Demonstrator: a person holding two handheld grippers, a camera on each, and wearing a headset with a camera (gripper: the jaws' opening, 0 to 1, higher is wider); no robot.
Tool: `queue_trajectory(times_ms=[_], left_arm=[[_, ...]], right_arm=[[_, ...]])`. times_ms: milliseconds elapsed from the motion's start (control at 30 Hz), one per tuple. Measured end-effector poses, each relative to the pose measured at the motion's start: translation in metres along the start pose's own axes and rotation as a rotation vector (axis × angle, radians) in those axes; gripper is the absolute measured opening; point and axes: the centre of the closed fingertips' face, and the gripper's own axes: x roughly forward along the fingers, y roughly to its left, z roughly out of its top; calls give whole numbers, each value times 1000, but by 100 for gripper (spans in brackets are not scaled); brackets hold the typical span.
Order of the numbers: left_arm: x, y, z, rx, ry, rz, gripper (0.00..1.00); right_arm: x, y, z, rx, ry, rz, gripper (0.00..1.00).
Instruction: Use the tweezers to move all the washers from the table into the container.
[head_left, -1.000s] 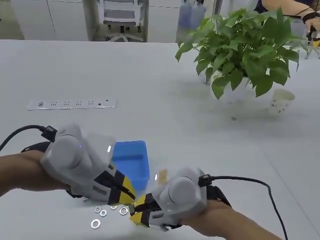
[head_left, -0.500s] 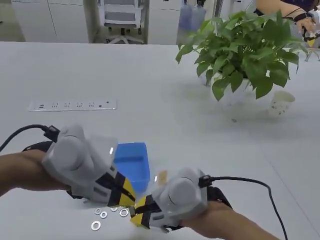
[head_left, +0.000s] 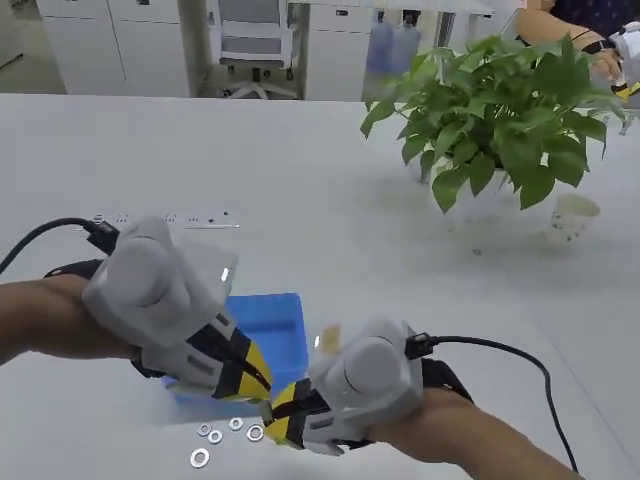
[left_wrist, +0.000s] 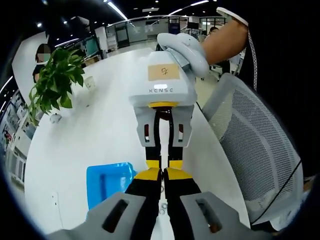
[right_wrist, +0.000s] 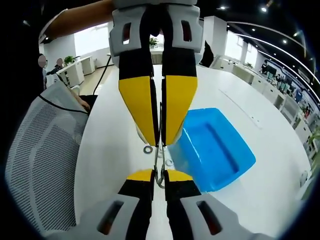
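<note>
step: washer pickup, likely | left gripper (left_wrist: 162, 172) + right gripper (right_wrist: 159, 174) both clamp tweezers (right_wrist: 159, 159) over washers (right_wrist: 148, 149) | tips hidden, can't tell if pinching | next: nip one, lift into container (right_wrist: 215, 150)

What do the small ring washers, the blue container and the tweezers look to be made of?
The small silvery ring washers look like metal, given their bright sheen. The blue rectangular container is probably plastic: smooth, evenly coloured, slightly glossy. The thin grey tweezers seem to be metal, slim with a glint, though they are too thin to be sure.
</note>
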Motion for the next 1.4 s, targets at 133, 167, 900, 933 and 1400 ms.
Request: queue_trajectory(times_ms=[133,167,900,933,1400], left_arm=[[-10,2,3,-10,6,4,6],[-12,3,4,-10,6,6,6],[-44,49,0,18,45,77,6],[-45,52,0,20,46,80,6],[-37,88,-26,12,69,135,6]], right_arm=[[-3,-3,11,-4,-10,4,9],[-4,-5,14,-10,-12,2,9],[0,-54,50,-53,-44,-13,9],[1,-57,51,-55,-45,-15,9],[26,-94,45,-95,-44,-22,9]])
